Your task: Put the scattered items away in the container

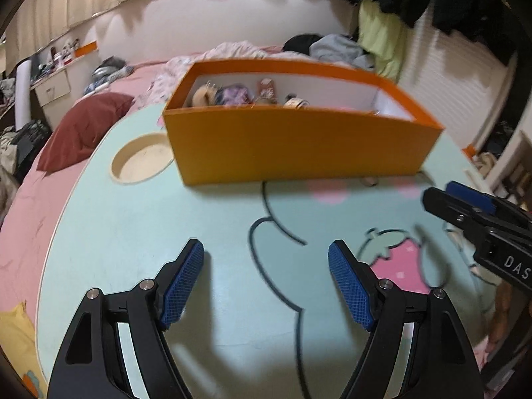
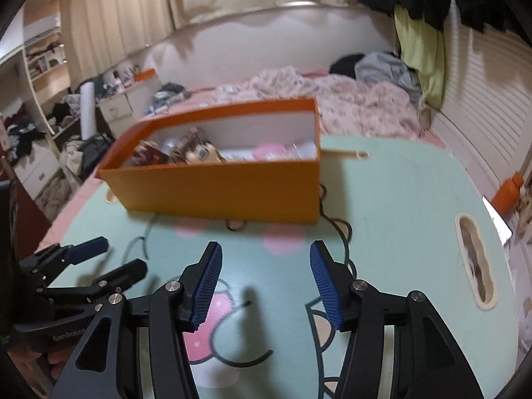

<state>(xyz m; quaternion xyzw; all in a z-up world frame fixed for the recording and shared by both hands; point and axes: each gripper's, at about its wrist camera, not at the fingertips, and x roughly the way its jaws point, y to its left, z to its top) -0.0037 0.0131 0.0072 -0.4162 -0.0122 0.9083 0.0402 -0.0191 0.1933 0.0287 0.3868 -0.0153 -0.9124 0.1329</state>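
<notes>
Box (image 1: 299, 146), orange, sat in the upper centre of both views, already holding assorted items. Left gripper (image 1: 266, 282) and right gripper (image 2: 266, 282) hovered released and empty over the table (image 1: 133, 232). Advice: scan the tabletop for stragglers before withdrawing.

Orange box (image 1: 299, 146), mint table (image 1: 133, 232) with pink strawberry print (image 1: 402, 266)

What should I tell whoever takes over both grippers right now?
Left gripper: open, empty, above the table.
Right gripper: open, empty, beside the left one.
Orange box sits at the table's far side, already holding several small items.
Done: no loose items visible on the tabletop.
Left: check for hidden strays behind the box; otherwise the tidying looks complete.
</notes>
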